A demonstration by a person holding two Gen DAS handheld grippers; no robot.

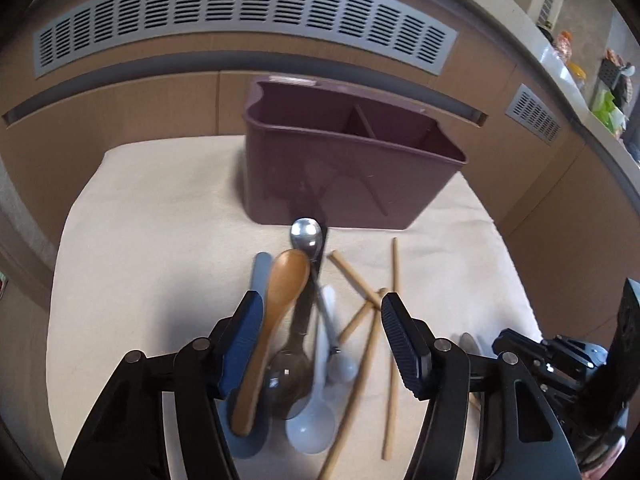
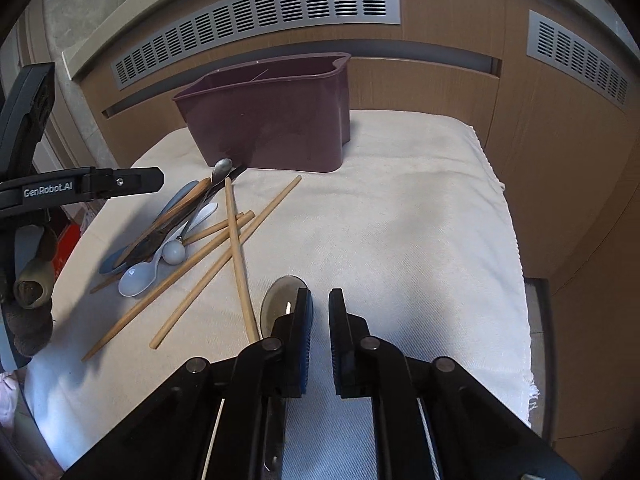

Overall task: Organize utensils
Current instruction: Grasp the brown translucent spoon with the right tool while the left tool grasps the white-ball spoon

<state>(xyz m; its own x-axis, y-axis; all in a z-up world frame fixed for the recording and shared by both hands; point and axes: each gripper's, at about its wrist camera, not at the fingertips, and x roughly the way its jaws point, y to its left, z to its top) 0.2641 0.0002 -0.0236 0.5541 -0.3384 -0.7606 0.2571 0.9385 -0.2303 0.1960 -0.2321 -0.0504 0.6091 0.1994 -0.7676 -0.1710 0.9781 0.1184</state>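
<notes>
A maroon two-compartment utensil holder [image 1: 344, 168] [image 2: 276, 120] stands at the back of a cream cloth [image 1: 152, 216] [image 2: 400, 208]. My left gripper [image 1: 320, 320] is open above a heap of spoons: a wooden spoon [image 1: 280, 300], a metal spoon [image 1: 307, 236], a dark spoon [image 1: 292, 368] and white plastic spoons [image 1: 316, 420]. Wooden chopsticks [image 1: 394, 320] [image 2: 236, 248] lie scattered beside them. My right gripper [image 2: 320, 300] has its jaws a narrow gap apart and empty, just right of a metal spoon [image 2: 280, 300] that lies on the cloth.
A wood-panelled wall with grey vent grilles [image 1: 240, 12] [image 2: 260, 16] runs behind the cloth. A counter with bottles and bags [image 1: 608, 92] is at the far right in the left wrist view. The cloth's frayed right edge [image 2: 516, 264] drops off.
</notes>
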